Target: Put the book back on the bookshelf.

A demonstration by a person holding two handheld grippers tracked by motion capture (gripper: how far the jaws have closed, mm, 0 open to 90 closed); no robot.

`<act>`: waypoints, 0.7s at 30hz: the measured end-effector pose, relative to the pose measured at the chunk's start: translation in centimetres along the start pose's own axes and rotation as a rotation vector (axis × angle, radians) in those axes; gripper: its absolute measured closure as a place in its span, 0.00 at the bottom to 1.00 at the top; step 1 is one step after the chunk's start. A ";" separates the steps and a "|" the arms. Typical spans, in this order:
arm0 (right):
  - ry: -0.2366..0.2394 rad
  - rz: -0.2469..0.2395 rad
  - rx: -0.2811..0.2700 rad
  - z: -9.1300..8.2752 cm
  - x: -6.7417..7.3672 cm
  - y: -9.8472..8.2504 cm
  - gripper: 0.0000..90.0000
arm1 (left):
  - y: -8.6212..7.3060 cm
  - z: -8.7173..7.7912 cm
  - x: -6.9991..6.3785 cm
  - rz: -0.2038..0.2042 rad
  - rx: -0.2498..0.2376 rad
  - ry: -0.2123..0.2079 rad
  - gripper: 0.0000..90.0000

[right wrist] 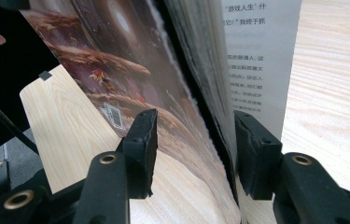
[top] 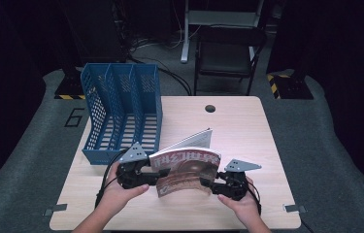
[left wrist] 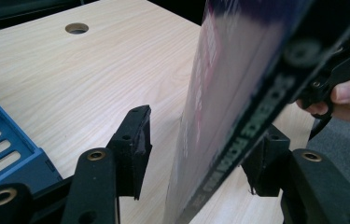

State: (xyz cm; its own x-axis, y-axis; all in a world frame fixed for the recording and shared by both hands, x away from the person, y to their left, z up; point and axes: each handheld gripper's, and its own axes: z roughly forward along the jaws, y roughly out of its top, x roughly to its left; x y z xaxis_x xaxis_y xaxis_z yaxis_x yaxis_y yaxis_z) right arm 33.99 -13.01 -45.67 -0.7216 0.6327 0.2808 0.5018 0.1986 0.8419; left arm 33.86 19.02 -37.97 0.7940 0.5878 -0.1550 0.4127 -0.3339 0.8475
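Counter (top: 247,131): light wood-grain top with a round cable hole (top: 210,108) near its far edge. Grey flooring surrounds it, and a dark chair (top: 225,53) stands beyond the far side.

File rack (top: 121,114): blue, perforated, three compartments, lying at the far left of the counter with its open slots facing up and toward the person. All compartments appear vacant.

Magazine (top: 187,170): held on edge near the front middle of the counter, between the two hands, to the right of the rack and apart from it. Its front cover faces the person, with red title characters over a brown illustration. A few pages fan out behind toward the far side. Whether its lower edge rests on the counter cannot be told.

Left tongs (left wrist: 196,147): at the magazine's left side, spine edge between the jaws. The jaws stand apart; a clear gap shows between the left pad and the cover. Contact on the other side is hidden.

Right tongs (right wrist: 193,149): at the magazine's right side, jaws either side of the page block, cover bowing outward over the left one. The jaws are apart and do not visibly press the pages.
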 end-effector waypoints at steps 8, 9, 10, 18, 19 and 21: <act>-0.018 -0.004 0.014 0.0 -0.3 -0.1 0.58 | 0.9 -0.1 -0.3 -0.006 0.023 -0.025 0.53; -0.020 -0.002 0.018 0.0 -0.3 -0.1 0.58 | 1.1 -0.1 -0.3 0.004 0.024 -0.023 0.52; -0.024 -0.007 0.021 -0.1 -0.4 -0.2 0.58 | 1.2 -0.2 -0.4 0.006 0.024 -0.021 0.52; -0.035 0.007 0.026 -0.1 -0.8 -0.3 0.58 | 2.2 -0.4 -0.4 -0.002 0.038 -0.024 0.53; -0.035 0.011 0.026 -0.1 -0.8 -0.3 0.58 | 2.2 -0.4 -0.4 -0.002 0.038 -0.024 0.52; -0.037 0.011 0.031 -0.1 -0.9 -0.3 0.58 | 2.6 -0.5 -0.4 0.014 0.048 -0.023 0.52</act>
State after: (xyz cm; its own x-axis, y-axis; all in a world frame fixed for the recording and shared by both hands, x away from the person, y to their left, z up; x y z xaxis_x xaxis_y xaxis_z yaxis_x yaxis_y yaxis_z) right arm 34.44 -13.74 -46.12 -0.6983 0.6619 0.2724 0.5244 0.2140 0.8242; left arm 34.42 18.28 -35.41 0.8098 0.5658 -0.1552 0.4215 -0.3773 0.8246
